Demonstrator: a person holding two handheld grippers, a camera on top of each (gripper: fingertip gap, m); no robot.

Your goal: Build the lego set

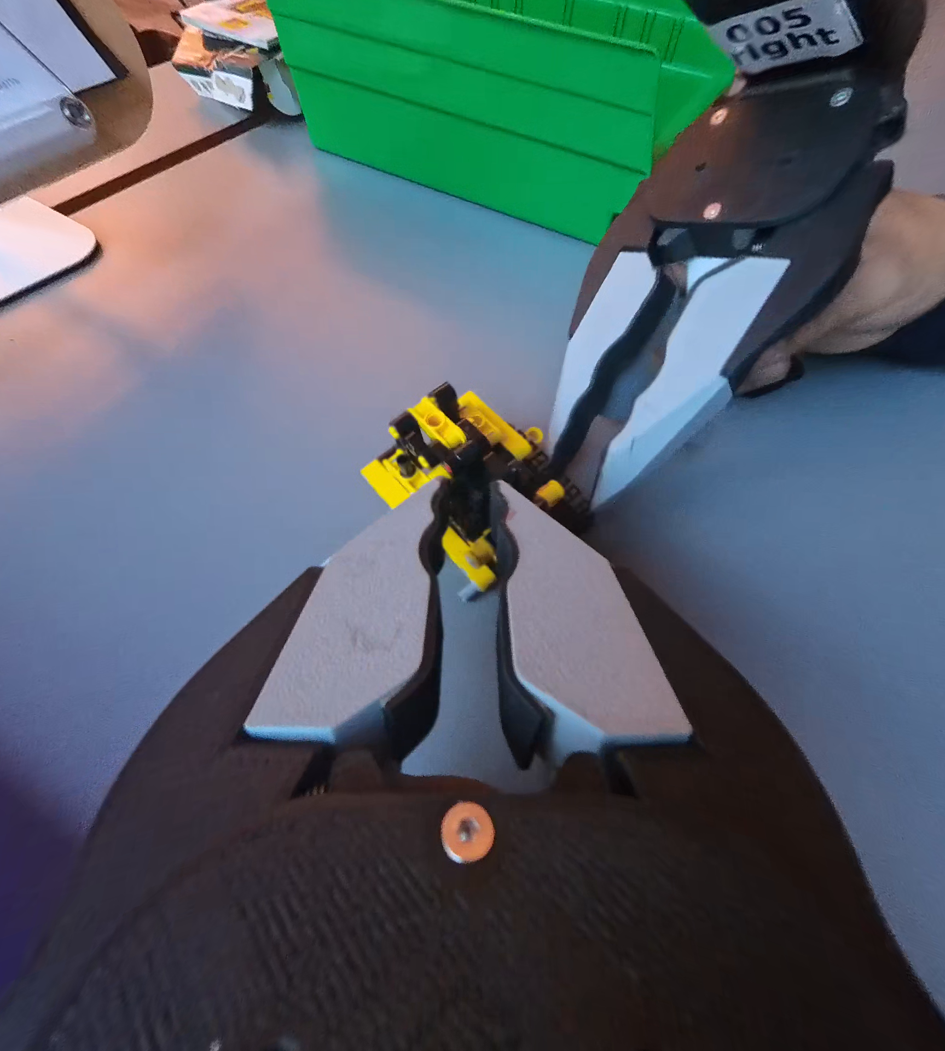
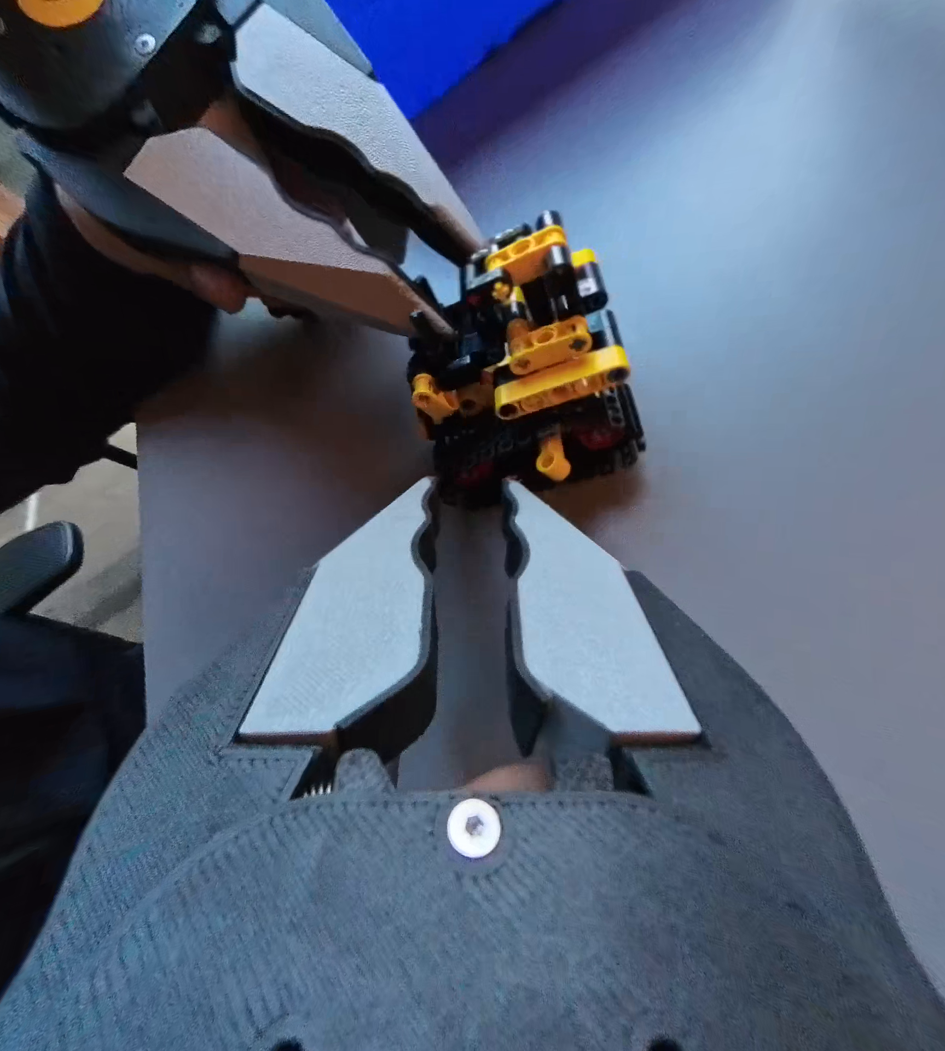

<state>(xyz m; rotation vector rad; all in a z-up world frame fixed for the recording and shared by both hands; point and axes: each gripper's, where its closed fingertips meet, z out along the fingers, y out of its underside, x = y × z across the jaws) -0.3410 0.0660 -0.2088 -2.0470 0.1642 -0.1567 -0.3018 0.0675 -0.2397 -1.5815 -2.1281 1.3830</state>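
Left gripper (image 1: 467, 514) clamps the yellow-black lego model (image 1: 447, 449) on the counter (image 1: 231, 455); right gripper (image 2: 470, 492) pinches its base.

An office: a grey table (image 1: 231, 398) with a monitor's silver foot (image 1: 9, 256), a green storage bin (image 1: 475, 114), and a black swivel chair (image 2: 21, 563).

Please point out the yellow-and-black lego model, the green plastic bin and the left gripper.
Yellow-and-black lego model (image 2: 538, 364): right wrist view, yellow beam.
Green plastic bin (image 1: 475, 119): left wrist view, front wall.
Left gripper (image 1: 467, 512): left wrist view, between fingertips.
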